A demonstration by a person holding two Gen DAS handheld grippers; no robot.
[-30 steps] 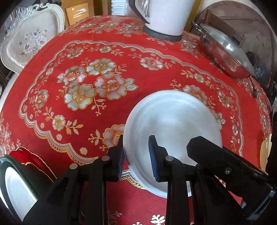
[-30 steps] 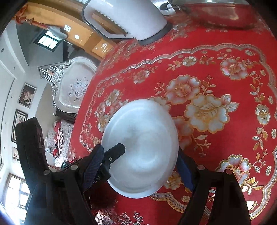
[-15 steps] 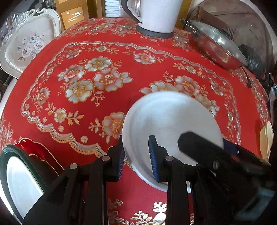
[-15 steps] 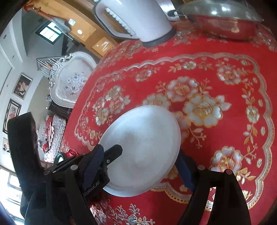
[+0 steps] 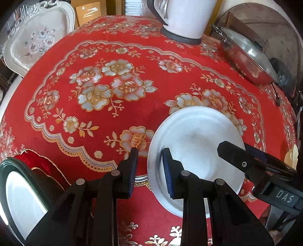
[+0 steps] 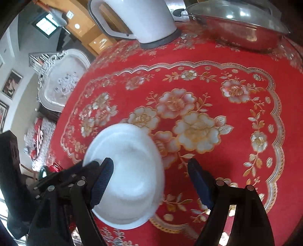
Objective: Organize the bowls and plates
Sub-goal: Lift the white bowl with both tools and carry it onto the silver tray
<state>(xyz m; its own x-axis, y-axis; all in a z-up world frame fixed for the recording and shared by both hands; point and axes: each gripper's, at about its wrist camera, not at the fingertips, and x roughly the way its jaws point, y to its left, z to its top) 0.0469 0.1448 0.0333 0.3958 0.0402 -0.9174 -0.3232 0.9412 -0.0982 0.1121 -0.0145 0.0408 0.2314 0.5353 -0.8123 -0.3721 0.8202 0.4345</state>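
A white plate (image 5: 197, 143) is held tilted above the red floral tablecloth. My left gripper (image 5: 149, 170) is shut on its near left rim, one blue pad on each side. In the right wrist view the plate (image 6: 130, 170) lies between and just past the wide-open fingers of my right gripper (image 6: 151, 185); whether the left finger (image 6: 102, 179) touches it I cannot tell. The right gripper also shows in the left wrist view (image 5: 253, 166) at the plate's right edge. A stack of dishes stands at the lower left: a dark green-rimmed white plate (image 5: 19, 198) and a red plate (image 5: 39, 162).
A white electric kettle (image 5: 185, 17) stands at the table's far side, and a lidded steel pan (image 5: 248, 56) at the far right. An ornate white chair (image 5: 37, 37) stands beyond the table's left edge. Bare tablecloth (image 5: 113, 90) spreads across the middle.
The right gripper's fingers have opened off the plate and drawn to the right. The left gripper keeps its grip and has carried the plate slightly toward me and up.
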